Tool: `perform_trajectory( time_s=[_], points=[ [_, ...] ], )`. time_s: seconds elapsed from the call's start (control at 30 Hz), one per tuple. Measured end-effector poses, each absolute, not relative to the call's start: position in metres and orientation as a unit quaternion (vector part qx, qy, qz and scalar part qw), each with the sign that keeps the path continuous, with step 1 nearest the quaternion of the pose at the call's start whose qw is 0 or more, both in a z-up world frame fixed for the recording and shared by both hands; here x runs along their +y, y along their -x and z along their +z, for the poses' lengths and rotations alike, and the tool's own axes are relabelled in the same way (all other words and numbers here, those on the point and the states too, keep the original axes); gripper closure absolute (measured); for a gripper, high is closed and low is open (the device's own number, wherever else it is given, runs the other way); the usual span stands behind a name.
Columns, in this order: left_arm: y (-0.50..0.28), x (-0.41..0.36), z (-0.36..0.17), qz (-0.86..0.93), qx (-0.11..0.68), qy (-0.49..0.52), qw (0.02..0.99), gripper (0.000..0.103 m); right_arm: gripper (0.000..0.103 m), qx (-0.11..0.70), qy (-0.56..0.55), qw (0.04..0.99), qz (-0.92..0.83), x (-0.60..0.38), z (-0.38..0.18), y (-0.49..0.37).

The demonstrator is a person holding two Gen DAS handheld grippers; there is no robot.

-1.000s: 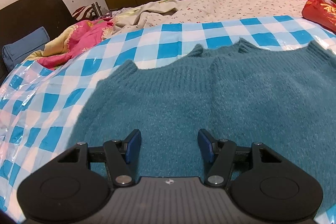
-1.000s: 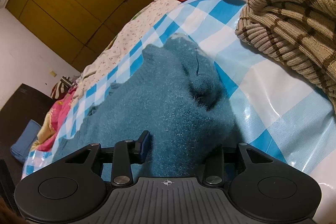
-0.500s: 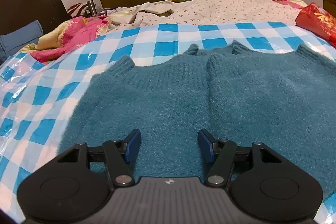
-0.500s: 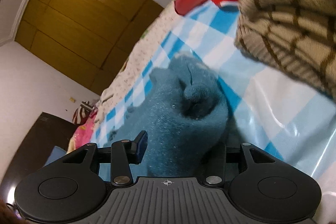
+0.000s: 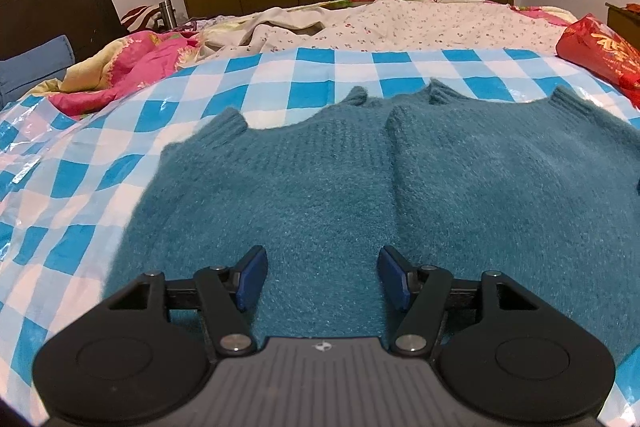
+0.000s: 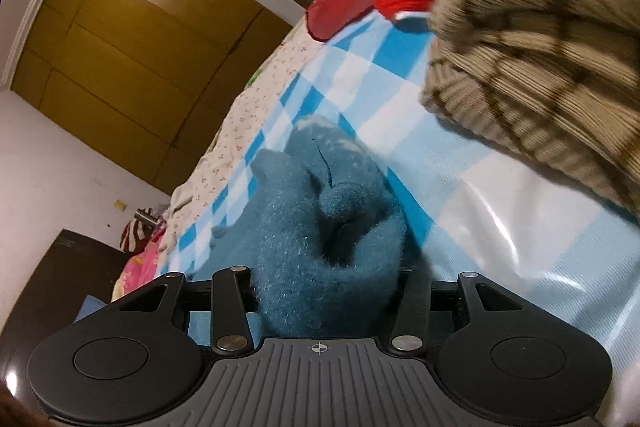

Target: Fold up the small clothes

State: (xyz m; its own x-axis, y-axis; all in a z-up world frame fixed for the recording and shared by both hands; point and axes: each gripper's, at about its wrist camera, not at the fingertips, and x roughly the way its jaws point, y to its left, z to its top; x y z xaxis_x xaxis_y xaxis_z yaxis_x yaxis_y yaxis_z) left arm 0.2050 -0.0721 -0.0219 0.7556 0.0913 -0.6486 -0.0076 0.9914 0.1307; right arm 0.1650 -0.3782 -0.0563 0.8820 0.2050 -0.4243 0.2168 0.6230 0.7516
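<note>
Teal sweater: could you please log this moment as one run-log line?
teal sweater spread on checkered sheet | left gripper open above it | right gripper around bunched edge, closure unclear

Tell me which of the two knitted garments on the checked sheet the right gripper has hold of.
The teal sweater: its fuzzy fabric bunches between the right gripper fingers. The beige striped knit lies apart, untouched.

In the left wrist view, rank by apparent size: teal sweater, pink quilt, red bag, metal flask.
Largest to smallest as they appear:
1. teal sweater, nearest the camera
2. pink quilt
3. red bag, partly cut off at the frame edge, so unsure against the quilt
4. metal flask
</note>
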Motion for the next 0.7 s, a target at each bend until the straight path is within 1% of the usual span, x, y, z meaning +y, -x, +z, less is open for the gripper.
perform_trajectory(
  time_s=[0.1,0.13,0.17,0.27,0.33,0.47,0.63,0.7],
  points=[
    [-0.207,-0.074,-0.021,0.029,0.353,-0.066,0.933,0.031,0.059,0.234,-0.439,0.867,0.005,-0.380,-0.056,-0.163],
    [-0.207,-0.075,-0.021,0.031,0.354,-0.067,0.932,0.031,0.061,0.232,-0.442,0.866,0.009,-0.381,-0.055,-0.162],
    [-0.208,-0.076,-0.021,0.033,0.355,-0.067,0.932,0.031,0.067,0.230,-0.446,0.865,0.011,-0.382,-0.054,-0.161],
    [-0.208,-0.079,-0.015,0.041,0.355,-0.067,0.931,0.033,0.074,0.226,-0.447,0.865,0.019,-0.383,-0.050,-0.158],
    [-0.207,-0.080,-0.009,0.041,0.354,-0.061,0.932,0.035,0.075,0.228,-0.450,0.863,0.017,-0.384,-0.051,-0.157],
    [-0.207,-0.084,-0.006,0.041,0.345,-0.062,0.936,0.036,0.076,0.236,-0.461,0.855,0.012,-0.387,-0.055,-0.157],
    [-0.212,-0.083,-0.009,0.053,0.337,-0.035,0.940,0.036,0.076,0.237,-0.437,0.868,0.009,-0.380,-0.050,-0.155],
    [-0.212,-0.087,-0.012,0.054,0.338,-0.040,0.939,0.035,0.076,0.240,-0.433,0.869,0.008,-0.381,-0.050,-0.154]
  ],
)
